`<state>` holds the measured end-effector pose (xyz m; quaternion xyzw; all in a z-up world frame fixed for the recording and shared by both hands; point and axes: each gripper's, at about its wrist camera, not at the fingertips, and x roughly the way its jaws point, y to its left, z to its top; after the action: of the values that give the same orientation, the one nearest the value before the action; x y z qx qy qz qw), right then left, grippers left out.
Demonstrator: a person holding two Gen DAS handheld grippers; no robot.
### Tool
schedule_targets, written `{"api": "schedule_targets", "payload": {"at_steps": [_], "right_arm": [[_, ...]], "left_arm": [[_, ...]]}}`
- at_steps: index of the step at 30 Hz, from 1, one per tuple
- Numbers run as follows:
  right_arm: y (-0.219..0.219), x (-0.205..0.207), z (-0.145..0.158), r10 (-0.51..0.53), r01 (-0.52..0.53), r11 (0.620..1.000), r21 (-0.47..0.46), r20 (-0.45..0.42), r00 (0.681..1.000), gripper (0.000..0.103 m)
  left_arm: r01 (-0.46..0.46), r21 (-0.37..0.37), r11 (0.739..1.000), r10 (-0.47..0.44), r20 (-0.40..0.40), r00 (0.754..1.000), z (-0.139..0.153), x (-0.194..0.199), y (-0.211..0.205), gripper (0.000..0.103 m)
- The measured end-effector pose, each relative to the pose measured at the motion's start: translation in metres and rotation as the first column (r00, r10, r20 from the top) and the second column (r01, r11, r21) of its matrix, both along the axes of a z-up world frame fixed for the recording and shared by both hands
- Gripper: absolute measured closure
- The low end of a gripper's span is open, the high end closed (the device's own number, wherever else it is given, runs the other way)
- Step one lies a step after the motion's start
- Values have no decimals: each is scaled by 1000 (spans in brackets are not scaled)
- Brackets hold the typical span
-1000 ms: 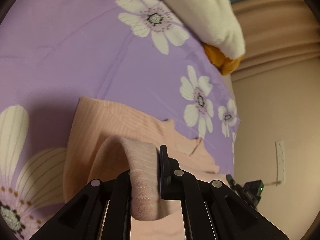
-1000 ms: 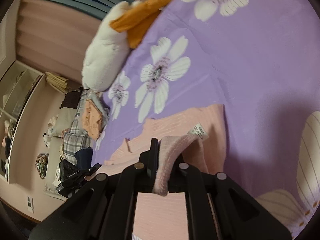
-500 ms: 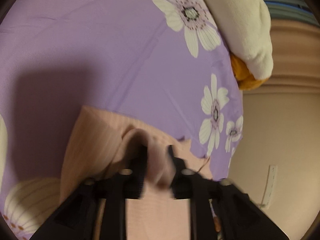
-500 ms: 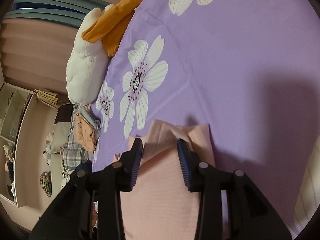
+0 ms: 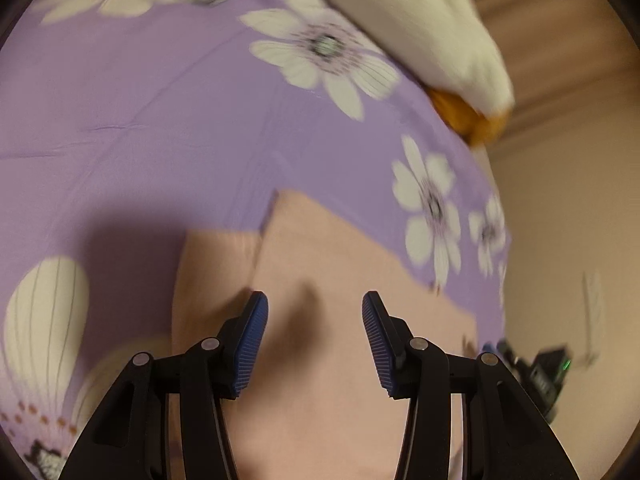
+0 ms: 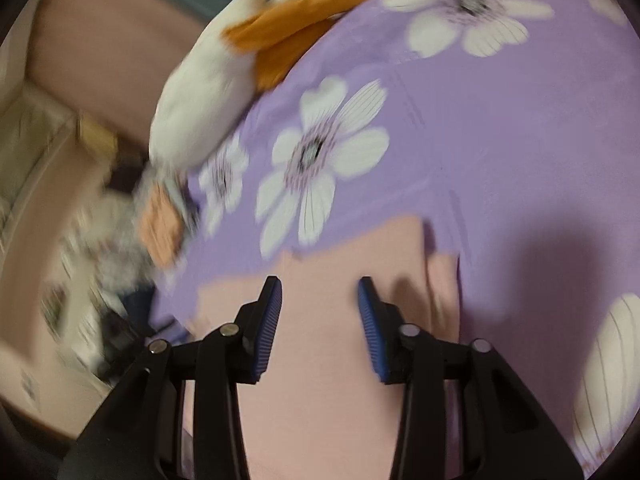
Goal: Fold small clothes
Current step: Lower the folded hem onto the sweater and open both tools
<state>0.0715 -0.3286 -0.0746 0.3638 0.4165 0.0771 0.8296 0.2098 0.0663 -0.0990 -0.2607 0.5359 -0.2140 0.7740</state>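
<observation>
I am holding my left claw and right claw apart over the soft, floppy pink cloth, thinking its edge is easiest to pinch

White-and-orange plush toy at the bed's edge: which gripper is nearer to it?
Can't tell. Both the left gripper and right gripper hang open over the pink garment, with the plush toy far off past the purple sheet.

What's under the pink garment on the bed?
The pink garment lies flat on the purple flowered sheet, which shows around it. A lower pink layer peeks out at one edge; anything else beneath is covered.
</observation>
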Motion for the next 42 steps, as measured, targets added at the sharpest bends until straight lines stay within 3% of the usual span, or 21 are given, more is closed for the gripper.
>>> {"api": "schedule_targets", "payload": {"at_steps": [5,9,14,17,22,26,28,32,34,35,42], "right_arm": [[29,-39,-7,71,-74,989,-130,-31,997,78],[37,-58,-19,93,-107,970,-220,-72,993,81],[38,-71,-26,78,-106,960,-259,-117,990,86],[39,-85,-21,94,-118,955,-271,-102,990,81],[42,-111,-36,76,-109,955,-276,-130,989,88],[48,-123,-23,88,-125,947,-295,-135,987,84],[53,-126,-14,100,-132,940,-315,-115,988,74],[67,-119,-6,133,-147,953,-264,-70,989,70],[78,-113,-5,160,-166,960,-227,-45,986,70],[85,-108,-6,174,-177,962,-206,-36,984,70],[138,-63,-15,265,-265,956,-122,-16,964,70]], "left_arm": [[114,105,988,-124,103,987,2,-54,-8,56],[134,145,980,-150,99,984,-12,-80,-6,56],[112,100,989,-122,101,987,-14,-105,11,57],[115,110,987,-126,95,988,-11,-120,14,57],[106,103,989,-115,94,989,-11,-142,22,57],[56,61,997,-61,90,994,-3,-156,41,57],[30,60,998,-35,92,995,-1,-158,49,56],[-37,24,999,35,74,997,-7,-154,65,55],[-57,-21,998,58,56,997,-13,-145,69,42],[-65,-47,997,67,48,997,-16,-139,69,40],[-57,-136,989,63,37,997,-26,-100,51,40]]}}
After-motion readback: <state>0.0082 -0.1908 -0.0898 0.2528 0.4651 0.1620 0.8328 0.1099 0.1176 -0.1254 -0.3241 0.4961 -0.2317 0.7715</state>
